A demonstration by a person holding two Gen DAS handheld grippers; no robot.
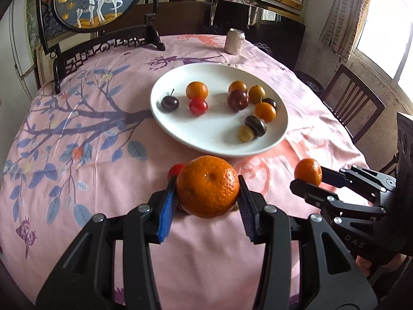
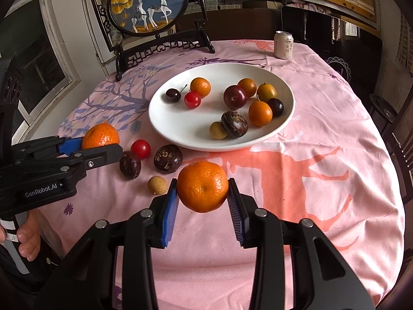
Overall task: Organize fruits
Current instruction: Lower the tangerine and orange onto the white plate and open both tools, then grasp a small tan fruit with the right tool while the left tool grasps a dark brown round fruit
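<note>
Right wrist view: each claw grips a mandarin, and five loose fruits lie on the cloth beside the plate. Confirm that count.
Not five. The right wrist view shows four loose fruits on the cloth: a red cherry tomato, two dark wrinkled fruits and a small tan longan. Each claw does grip a mandarin, left and right, beside the plate.

On the table the plate sits mid-table with small fruits in it, the can behind it to the right and the framed screen behind it to the left. Before the plate's left edge lie four loose fruits, among them a cherry tomato and a longan. Each gripper holds a mandarin, the left gripper with its mandarin left of the right gripper with its mandarin, apparently both above the cloth.
</note>
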